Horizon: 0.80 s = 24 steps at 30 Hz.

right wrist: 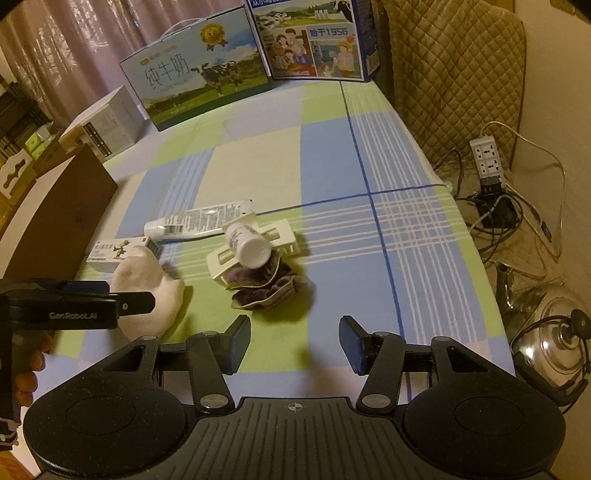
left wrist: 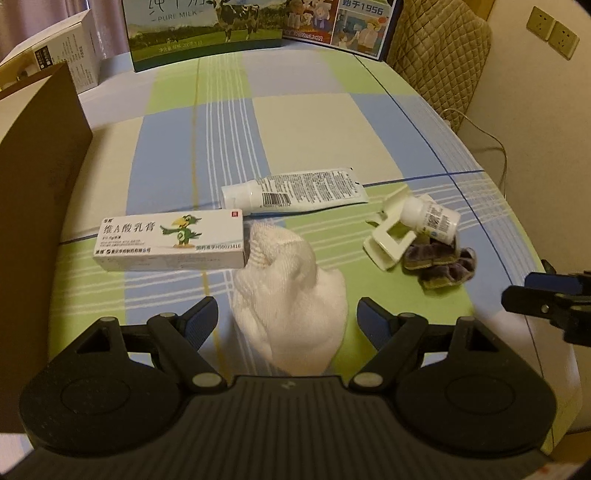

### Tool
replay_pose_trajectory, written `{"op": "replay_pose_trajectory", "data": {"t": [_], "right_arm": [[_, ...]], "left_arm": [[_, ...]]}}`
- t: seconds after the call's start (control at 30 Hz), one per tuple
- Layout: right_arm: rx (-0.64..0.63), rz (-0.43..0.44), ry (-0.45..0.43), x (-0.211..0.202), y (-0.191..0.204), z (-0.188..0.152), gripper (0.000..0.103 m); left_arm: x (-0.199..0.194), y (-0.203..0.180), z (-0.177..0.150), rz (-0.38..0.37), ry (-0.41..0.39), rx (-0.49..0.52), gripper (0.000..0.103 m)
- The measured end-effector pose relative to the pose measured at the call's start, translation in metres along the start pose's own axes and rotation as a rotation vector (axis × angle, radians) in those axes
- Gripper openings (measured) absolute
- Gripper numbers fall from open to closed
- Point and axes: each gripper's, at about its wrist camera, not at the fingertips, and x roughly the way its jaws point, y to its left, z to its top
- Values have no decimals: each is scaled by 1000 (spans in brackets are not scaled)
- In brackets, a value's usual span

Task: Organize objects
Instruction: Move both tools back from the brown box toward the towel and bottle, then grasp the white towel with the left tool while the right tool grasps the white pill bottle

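Observation:
A white sock (left wrist: 291, 295) lies on the checked cloth between the open fingers of my left gripper (left wrist: 286, 321); it also shows in the right wrist view (right wrist: 147, 291). An ointment box (left wrist: 170, 240) lies to its left and a white tube (left wrist: 295, 192) behind it. To the right, a small white bottle (left wrist: 430, 218) rests on a cream hair claw clip (left wrist: 388, 236) and a dark scrunchie (left wrist: 439, 267). My right gripper (right wrist: 293, 341) is open and empty, just short of the scrunchie (right wrist: 266, 288), bottle (right wrist: 247, 243) and clip (right wrist: 280, 232).
A brown cardboard box (left wrist: 37, 184) stands at the left. Milk cartons (left wrist: 207, 33) and a white box (left wrist: 66, 55) stand at the back. A quilted chair back (right wrist: 450, 74), power strip (right wrist: 487, 155), cables and a steel kettle (right wrist: 554, 339) sit off the right edge.

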Motion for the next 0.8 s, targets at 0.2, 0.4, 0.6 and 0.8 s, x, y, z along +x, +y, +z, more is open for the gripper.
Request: {"op": "replay_pose_trajectory", "data": {"t": [0.2, 0.4, 0.6, 0.8], "right_arm": [[1, 2, -5, 5, -4, 7, 50], [-38, 18, -24, 12, -2, 17, 50], [-112, 50, -40, 21, 11, 29, 50], [-211, 64, -50, 36, 25, 37, 50]], "left_arm": [[17, 3, 8, 3, 12, -13, 75], [26, 3, 8, 7, 21, -19, 69], [22, 0, 5, 11, -10, 6, 49], [13, 4, 3, 10, -27, -10, 33]]}}
